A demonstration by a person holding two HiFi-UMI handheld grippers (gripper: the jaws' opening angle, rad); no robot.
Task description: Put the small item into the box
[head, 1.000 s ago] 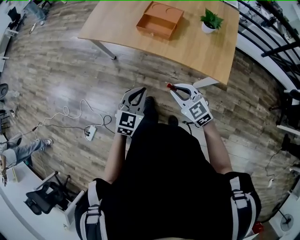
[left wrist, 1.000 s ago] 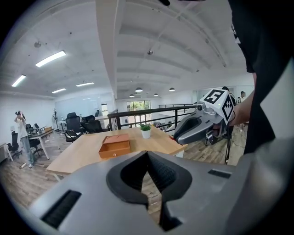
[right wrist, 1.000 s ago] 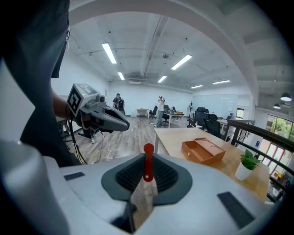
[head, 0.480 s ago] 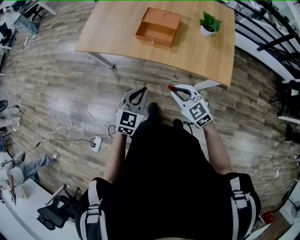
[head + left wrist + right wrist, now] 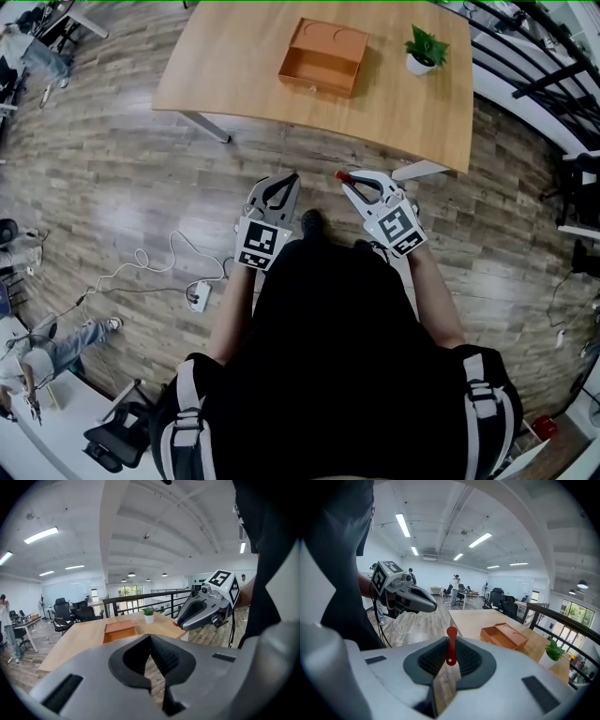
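The small item is a slim red piece (image 5: 451,648), and my right gripper (image 5: 449,660) is shut on it, its rounded end sticking up past the pads. In the head view that red item (image 5: 341,174) shows at the tip of the right gripper (image 5: 351,180), held over the wooden floor short of the table. The open orange box (image 5: 323,58) lies on the wooden table (image 5: 234,66); it also shows as the box (image 5: 506,636) ahead and to the right. My left gripper (image 5: 284,182) is beside the right one, and its jaws (image 5: 150,638) are shut on nothing.
A potted plant (image 5: 424,49) stands on the table right of the box. A white cable and power strip (image 5: 198,296) lie on the floor at my left. A black railing (image 5: 539,75) runs past the table's right side. Office chairs and desks stand further off.
The person has stepped toward the table, carrying both grippers along; the power strip and cable slid lower in the head view. The right gripper still holds the red item.
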